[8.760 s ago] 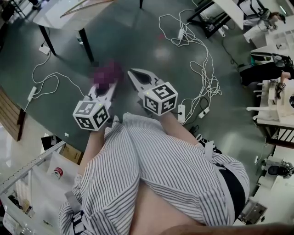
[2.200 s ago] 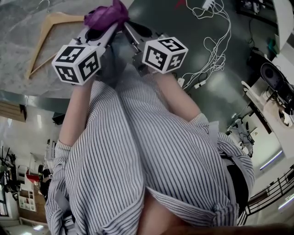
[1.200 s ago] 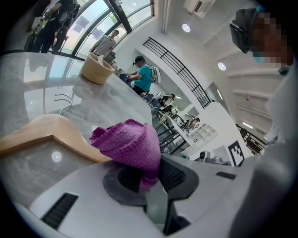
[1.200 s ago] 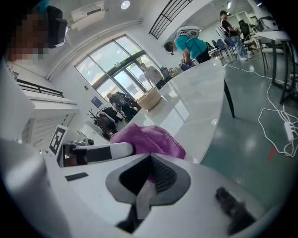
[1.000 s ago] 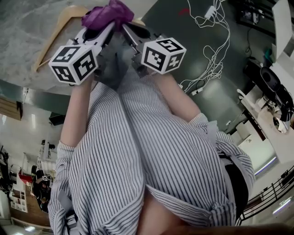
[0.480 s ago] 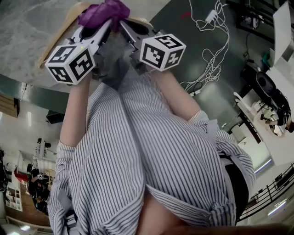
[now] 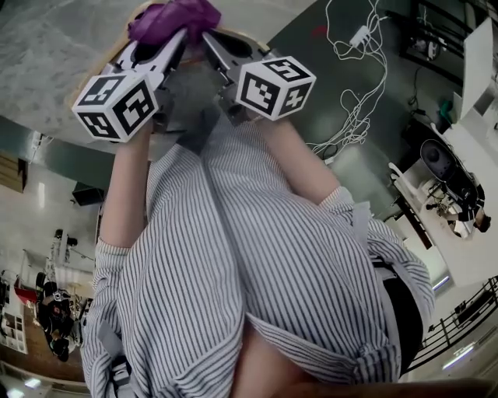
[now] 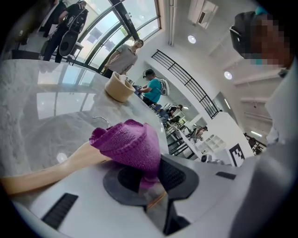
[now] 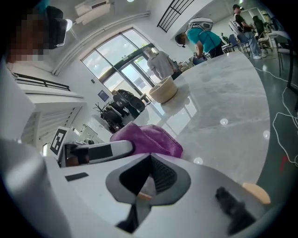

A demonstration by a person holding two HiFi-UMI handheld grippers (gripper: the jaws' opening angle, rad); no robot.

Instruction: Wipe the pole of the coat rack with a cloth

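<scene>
Firmly pinched between the pads of the left claw, a purple knitted cloth bunches up past the claw's tips, over a pale marble worktop. A wooden hanger lies on the worktop just below and ahead of that claw, its wire hook pointing away from it; whether the cloth touches the hanger cannot be told. Farther ahead of the claw stands a beige bowl, with people at desks beyond it. The right claw is pressed together at its tips with nothing between them, held just beside the left one. In the right gripper view the cloth sits just ahead of it and to its left, and the same bowl stands well ahead on the worktop. From the head view, the left claw and the right claw angle toward each other, the cloth at their tips. Each one's marker cube, left and right, is at the end nearest the person's striped shirt. White cables trail across the dark floor, to the right of the right claw.
</scene>
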